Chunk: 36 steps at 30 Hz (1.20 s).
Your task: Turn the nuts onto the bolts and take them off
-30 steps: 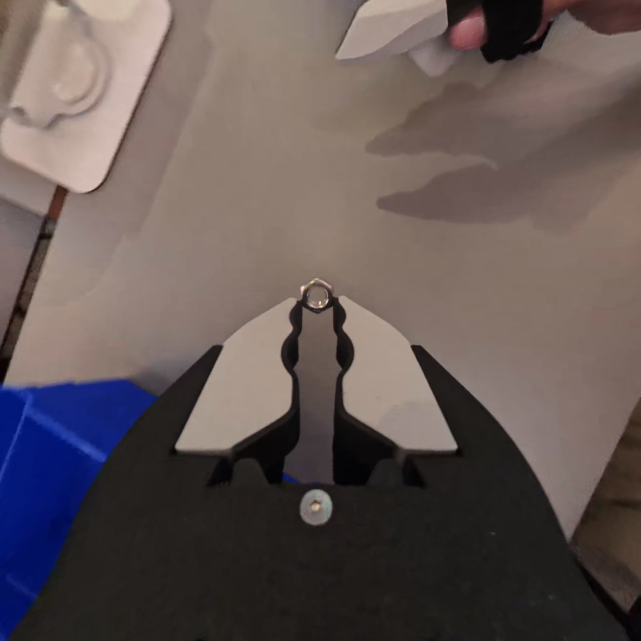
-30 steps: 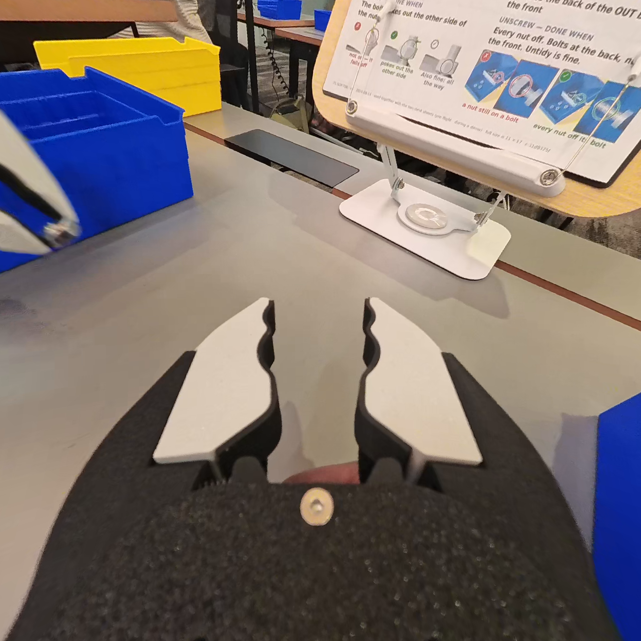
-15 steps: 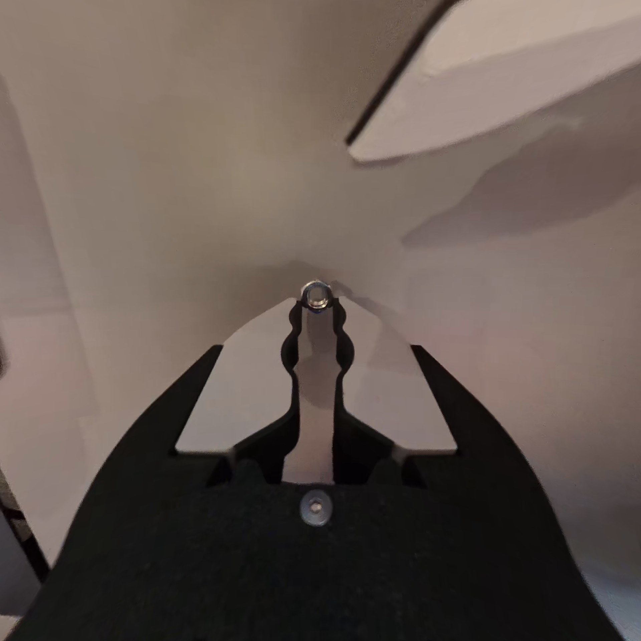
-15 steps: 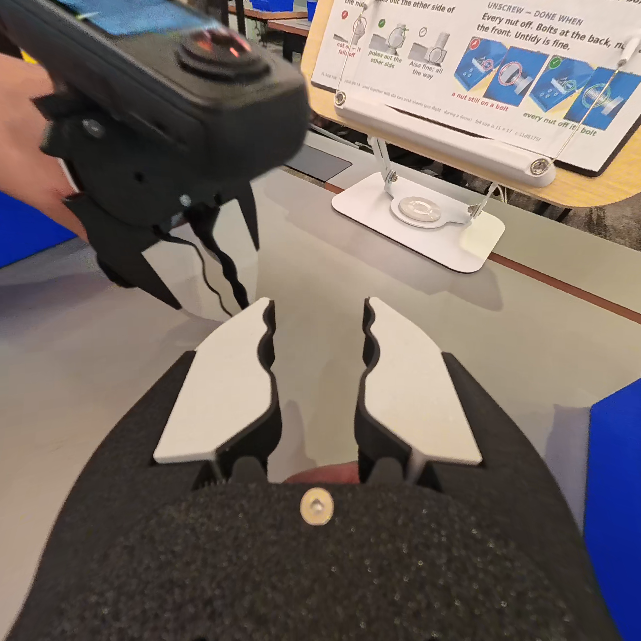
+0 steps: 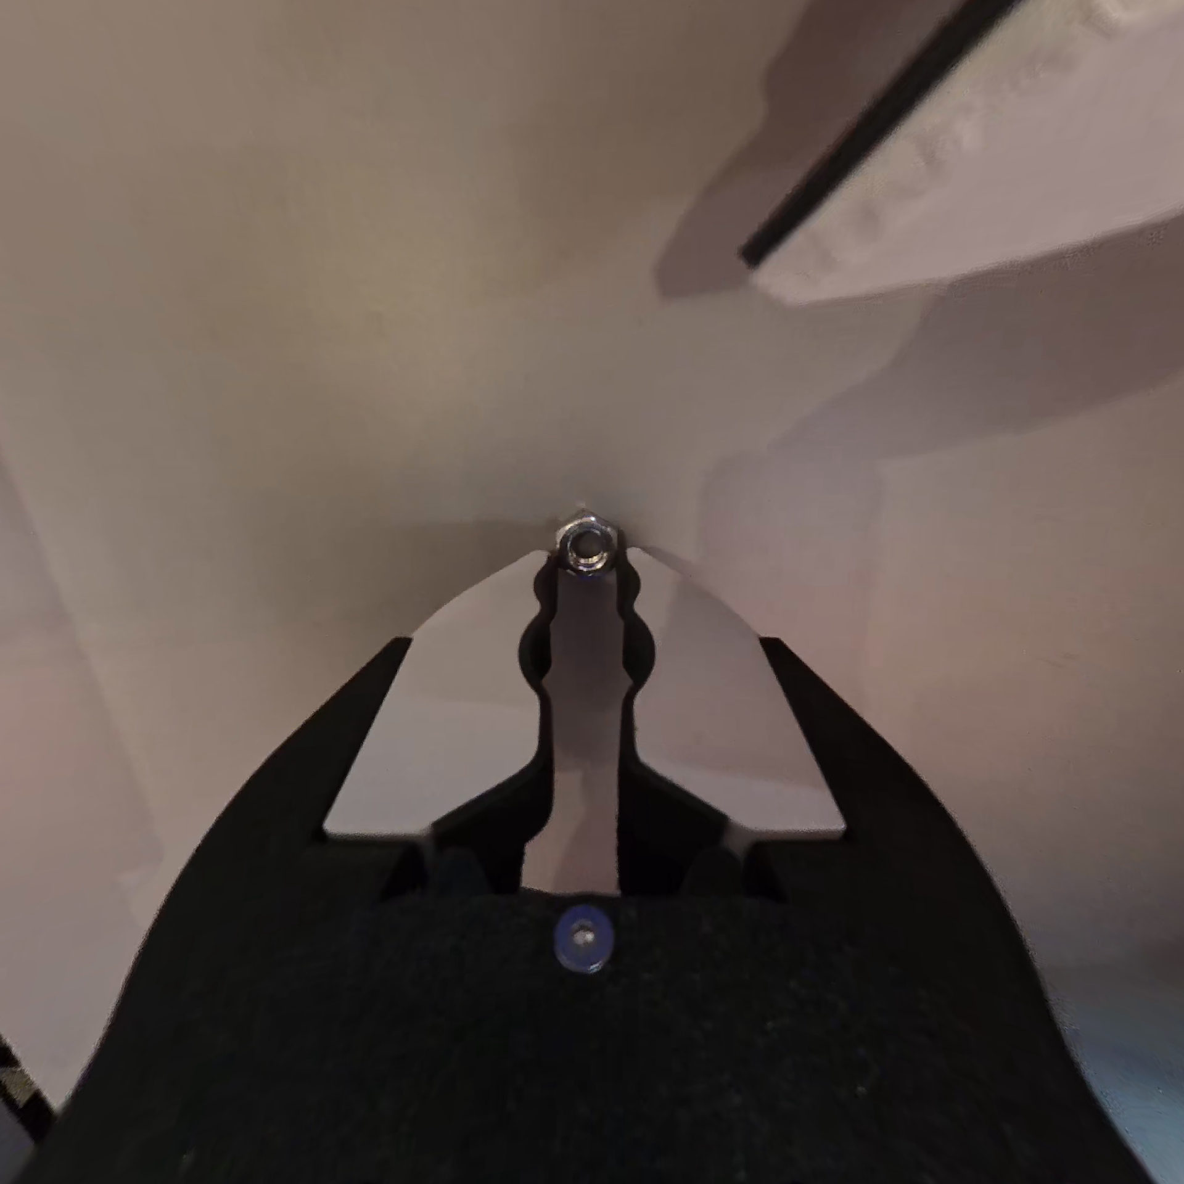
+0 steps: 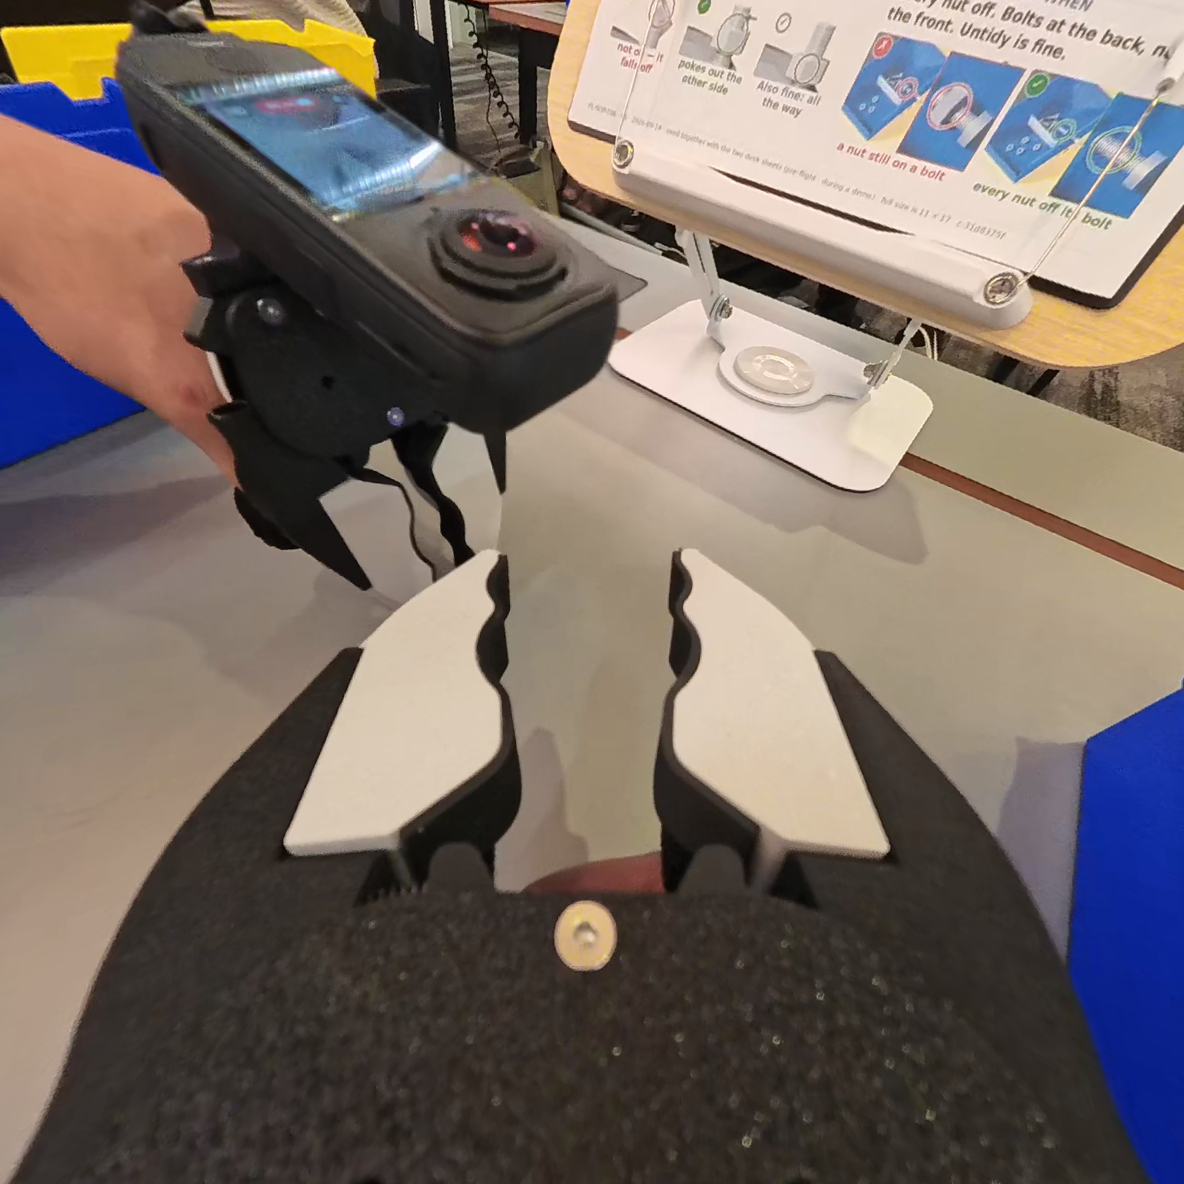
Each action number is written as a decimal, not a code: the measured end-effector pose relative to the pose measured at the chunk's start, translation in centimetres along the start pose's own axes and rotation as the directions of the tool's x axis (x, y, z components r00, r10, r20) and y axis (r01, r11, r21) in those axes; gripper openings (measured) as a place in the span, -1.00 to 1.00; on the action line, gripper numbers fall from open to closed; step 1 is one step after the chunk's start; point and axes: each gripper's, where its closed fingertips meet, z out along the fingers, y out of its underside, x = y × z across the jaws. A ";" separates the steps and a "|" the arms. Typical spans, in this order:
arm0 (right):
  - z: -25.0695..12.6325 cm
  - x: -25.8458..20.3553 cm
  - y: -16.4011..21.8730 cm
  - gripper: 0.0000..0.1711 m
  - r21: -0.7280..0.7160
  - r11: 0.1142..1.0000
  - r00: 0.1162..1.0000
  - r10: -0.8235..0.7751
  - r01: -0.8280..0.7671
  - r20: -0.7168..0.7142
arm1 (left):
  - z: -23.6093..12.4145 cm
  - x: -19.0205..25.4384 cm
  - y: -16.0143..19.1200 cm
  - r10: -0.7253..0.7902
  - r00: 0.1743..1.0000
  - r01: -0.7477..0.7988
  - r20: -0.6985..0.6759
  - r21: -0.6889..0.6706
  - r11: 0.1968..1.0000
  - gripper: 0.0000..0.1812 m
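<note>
My left gripper point(image 5: 586, 567) is shut on a small silver hex nut point(image 5: 584, 544) pinched at its fingertips, close above the grey table point(image 5: 320, 320). In the right wrist view the left gripper point(image 6: 442, 544) is held by a hand, points down at the table and stands just ahead and left of my right gripper point(image 6: 586, 564); the nut is hidden there. My right gripper is open and empty, low over the table. One of its light fingers point(image 5: 961, 192) shows at the top right of the left wrist view. No bolt is in view.
Blue bins point(image 6: 51, 384) and a yellow bin point(image 6: 64, 57) stand at the far left. A stand point(image 6: 769, 397) with a white base holds an instruction sheet point(image 6: 897, 96) at the back right. Another blue bin point(image 6: 1127, 897) is near the right edge. There is about 12 centimeters between the tips of the two grippers.
The left gripper has swung from the left to just in front of the right gripper and come down close to the table, still holding the nut. The right gripper stays open.
</note>
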 end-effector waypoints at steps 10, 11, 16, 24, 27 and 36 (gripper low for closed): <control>-0.1 0.0 -0.1 -0.45 0.004 1.000 1.000 0.001 -0.001 0.007 | -14.2 2.2 0.6 -0.458 0.800 0.155 0.388 0.604 0.782 -0.60; -0.1 -0.1 -0.1 -0.45 0.004 1.000 1.000 -0.001 0.001 0.009 | -16.1 3.1 1.8 -0.538 0.728 0.136 0.426 0.679 0.722 -0.60; 0.0 -0.6 -0.1 -0.45 -0.002 1.000 1.000 -0.027 0.027 0.015 | -21.9 9.3 11.2 -0.824 0.249 -0.010 0.510 0.852 0.524 -0.66; 0.3 -1.5 0.2 -0.45 -0.018 0.995 0.995 -0.099 0.099 0.005 | -19.4 14.2 23.5 -0.912 -0.149 0.154 0.382 0.920 0.360 -0.58; 0.4 -1.5 0.4 -0.45 -0.027 0.994 0.994 -0.109 0.109 0.003 | -18.4 14.1 25.0 -0.954 -0.140 0.167 0.265 0.956 0.241 -0.57; 0.6 -0.8 0.8 -0.45 -0.039 0.993 0.994 -0.111 0.110 -0.010 | -21.5 9.4 23.8 -0.894 0.171 0.350 0.414 0.823 0.448 -0.59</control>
